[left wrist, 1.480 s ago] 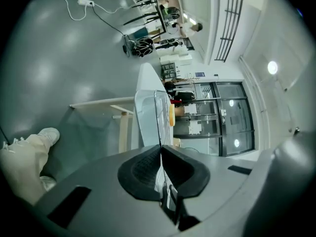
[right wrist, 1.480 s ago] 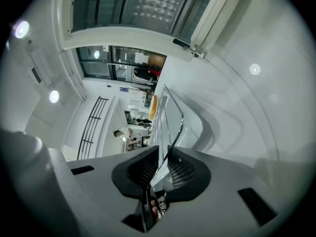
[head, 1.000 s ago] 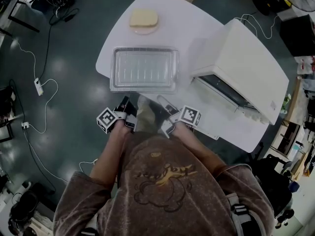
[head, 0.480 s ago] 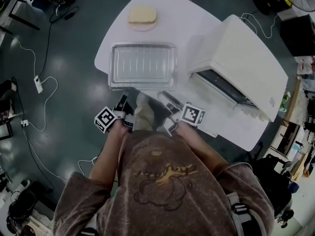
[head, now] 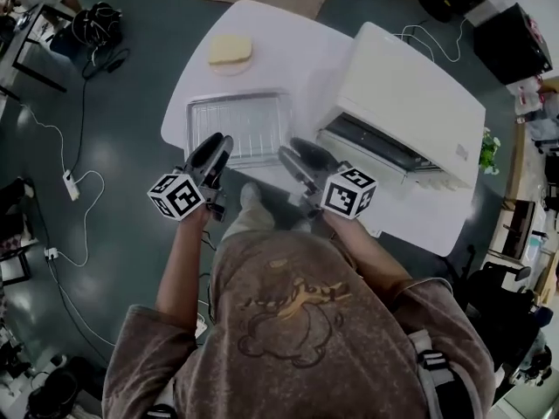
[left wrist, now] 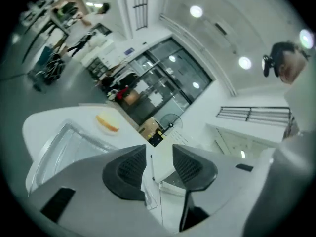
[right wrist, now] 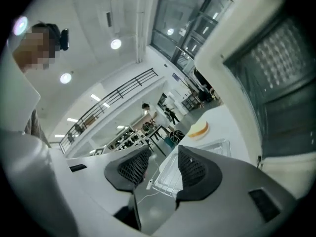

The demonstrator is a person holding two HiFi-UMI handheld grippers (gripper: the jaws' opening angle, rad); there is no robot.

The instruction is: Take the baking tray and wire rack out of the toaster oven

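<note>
**Desk:** Where do we have the arms?

**Floor:** Both forearms [head: 186,256] reach out from the chest, side by side. The left gripper [head: 217,145] points over the near left corner of the baking tray [head: 249,122]. The right gripper [head: 295,152] points at the strip of white worktop [head: 297,51] between the tray and the toaster oven [head: 410,94]. Each lies close to level, its marker cube [head: 177,195] at the end nearest us.

**Desk:** And the jaws?

**Floor:** The left gripper's have just been opening and stand apart with nothing between them. The right gripper's are parted too and hold nothing.

**Desk:** Where is the tray?

**Floor:** We see it out of the oven, flat on the worktop just left of it, and neither gripper is touching it. Ribbed lines show in its floor, but we cannot tell whether they are the wire rack. The oven's front shows a dark opening. Bread [head: 230,51] sits beyond the tray.
</note>
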